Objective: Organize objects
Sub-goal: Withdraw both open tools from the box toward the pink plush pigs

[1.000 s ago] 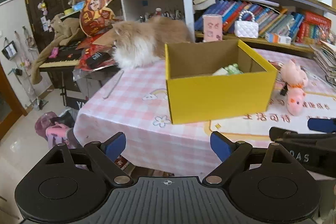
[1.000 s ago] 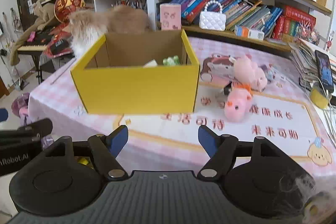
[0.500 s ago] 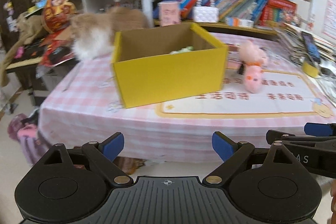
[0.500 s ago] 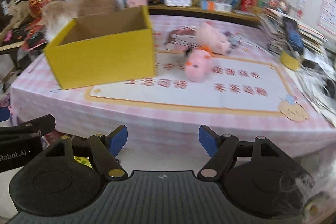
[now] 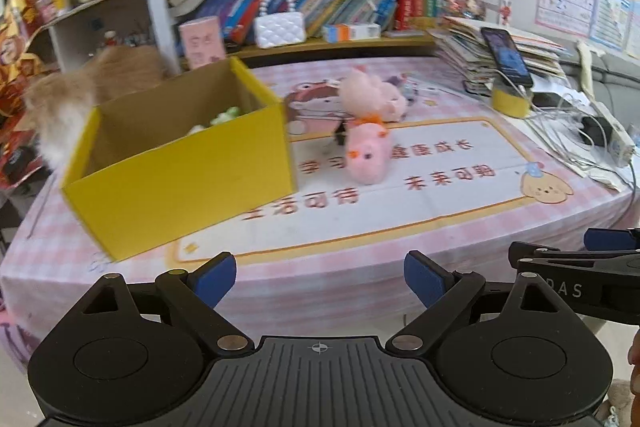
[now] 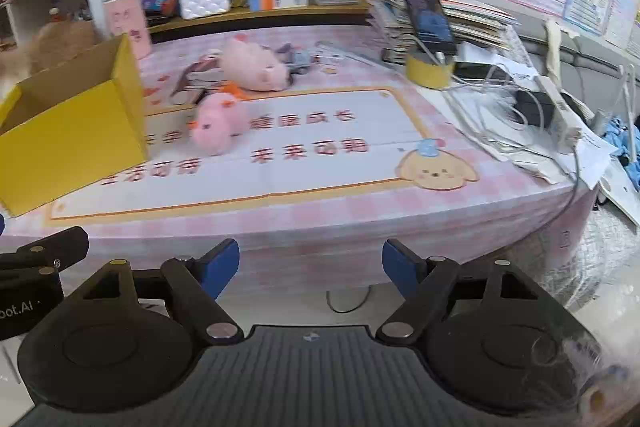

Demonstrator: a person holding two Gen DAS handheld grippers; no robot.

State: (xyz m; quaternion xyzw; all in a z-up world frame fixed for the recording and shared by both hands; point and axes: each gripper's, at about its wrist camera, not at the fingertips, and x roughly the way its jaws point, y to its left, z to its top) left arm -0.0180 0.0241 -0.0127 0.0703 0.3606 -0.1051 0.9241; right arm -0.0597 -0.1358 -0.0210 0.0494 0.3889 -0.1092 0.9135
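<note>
Pink plush pig well beyond both angled-down grippers, jaws empty.

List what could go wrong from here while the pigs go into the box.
1. The near pig lies close beside the box; a reaching finger may shove the box.
2. The far pig rests among small toys, which could be dragged along.
3. Loose cables and a propped phone sit to the right; a wide swing might snag them.
</note>
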